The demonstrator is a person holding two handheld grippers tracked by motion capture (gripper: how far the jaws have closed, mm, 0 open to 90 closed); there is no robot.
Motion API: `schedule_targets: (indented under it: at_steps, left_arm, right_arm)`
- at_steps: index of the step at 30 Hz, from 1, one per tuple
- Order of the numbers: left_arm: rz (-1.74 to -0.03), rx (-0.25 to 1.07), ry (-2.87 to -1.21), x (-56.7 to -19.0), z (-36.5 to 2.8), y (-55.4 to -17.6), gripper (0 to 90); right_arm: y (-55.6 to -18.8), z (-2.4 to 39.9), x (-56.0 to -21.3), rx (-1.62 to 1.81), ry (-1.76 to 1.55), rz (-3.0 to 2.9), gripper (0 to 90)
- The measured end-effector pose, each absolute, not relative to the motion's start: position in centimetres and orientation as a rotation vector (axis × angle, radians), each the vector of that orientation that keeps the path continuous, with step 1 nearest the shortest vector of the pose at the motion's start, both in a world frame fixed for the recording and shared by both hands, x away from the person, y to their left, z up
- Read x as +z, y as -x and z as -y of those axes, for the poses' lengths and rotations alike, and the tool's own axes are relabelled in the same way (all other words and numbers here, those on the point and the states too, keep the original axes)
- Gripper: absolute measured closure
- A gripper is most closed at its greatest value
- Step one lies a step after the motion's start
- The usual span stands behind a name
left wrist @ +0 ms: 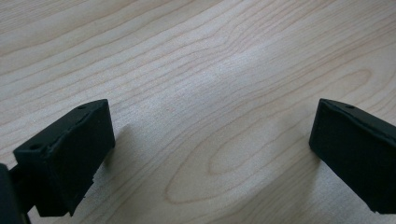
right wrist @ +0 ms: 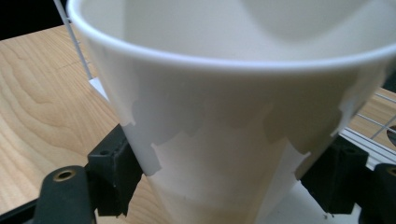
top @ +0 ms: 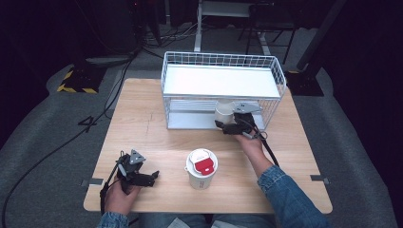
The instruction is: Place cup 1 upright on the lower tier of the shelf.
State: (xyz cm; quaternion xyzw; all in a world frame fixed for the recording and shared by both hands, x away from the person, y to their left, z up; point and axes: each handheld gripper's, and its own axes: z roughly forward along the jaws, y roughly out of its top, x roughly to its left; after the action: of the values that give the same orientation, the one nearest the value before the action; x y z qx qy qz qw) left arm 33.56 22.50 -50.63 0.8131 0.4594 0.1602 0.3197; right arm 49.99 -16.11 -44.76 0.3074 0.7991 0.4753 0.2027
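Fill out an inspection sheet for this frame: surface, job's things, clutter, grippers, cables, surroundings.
Surface: light wooden table, bare grain under the left gripper.
Job's things: white wire rack with a solid upper shelf at the table's far side; lidless white cup at the rack's lower level; lidded cup with a red label, standing near the front edge.
Clutter: nothing seen.
Grippers: left gripper open, low over the table; right gripper shut on the lidless white cup.
Cables: one trails from each gripper; more lie on the floor.
Surroundings: dark room, grey floor, a yellow-and-black striped base.
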Motion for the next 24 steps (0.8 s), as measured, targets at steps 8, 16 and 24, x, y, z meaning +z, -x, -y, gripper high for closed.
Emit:
schedule_targets:
  at_steps: [8,16,24]
  left_arm:
    - [-1.208,0.421,-2.137,-50.6,-22.5,-33.6,0.6]
    - [-1.207,0.422,-2.138,-50.6,-22.5,-33.6,0.6]
    - [-1.206,0.424,-2.139,-50.6,-22.5,-33.6,0.7]
  right_arm:
    - [-51.1,15.9,-45.7,1.325,-0.885,-2.216,22.8]
    - [-52.3,15.6,-46.4,1.317,-0.905,-2.202,22.8]
    - [-53.4,15.2,-47.0,1.296,-0.915,-2.199,22.8]
